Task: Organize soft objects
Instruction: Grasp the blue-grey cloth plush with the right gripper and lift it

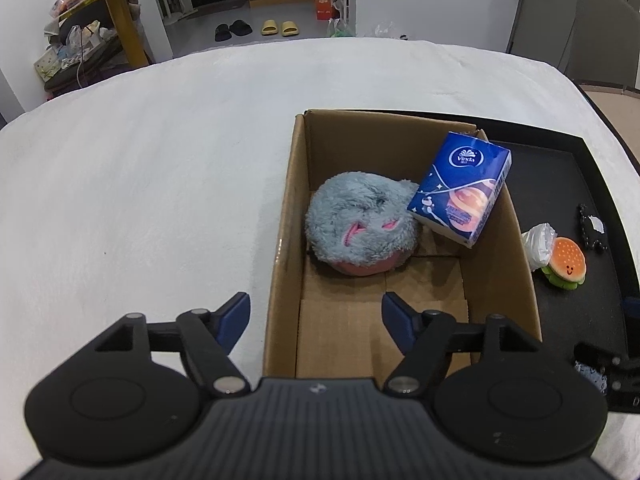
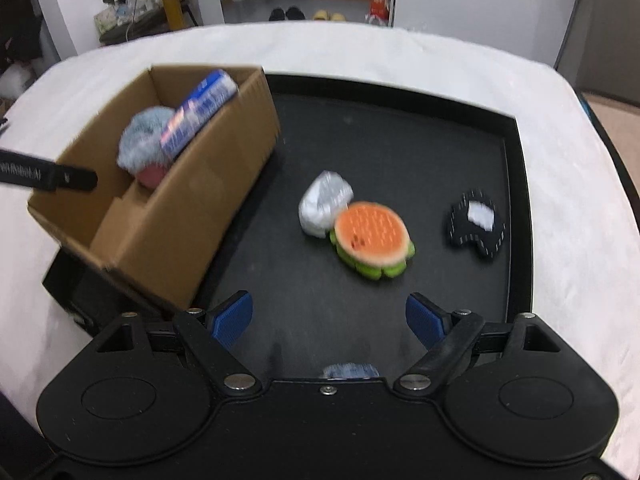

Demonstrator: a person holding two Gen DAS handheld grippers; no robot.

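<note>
An open cardboard box (image 1: 284, 216) (image 2: 224, 168) holds a grey fluffy plush (image 1: 362, 220) (image 2: 142, 140) and a blue tissue pack (image 1: 460, 188) (image 2: 200, 112) leaning on its right wall. On the black tray (image 2: 400, 140) (image 1: 560, 184) lie a burger plush (image 2: 370, 238) (image 1: 566, 262), a white wrapped bundle (image 2: 324, 204) (image 1: 538, 242) touching it, and a black felt piece (image 2: 476, 224) (image 1: 592, 230). My left gripper (image 1: 316, 320) is open and empty over the box's near left wall. My right gripper (image 2: 329, 318) is open and empty above the tray, in front of the burger.
The box and tray rest on a white cloth-covered table (image 1: 140, 160). A small blue-white item (image 2: 350, 370) lies on the tray just under my right gripper. The left gripper's tip (image 2: 48, 176) shows over the box. Shelves and slippers lie on the floor beyond the table.
</note>
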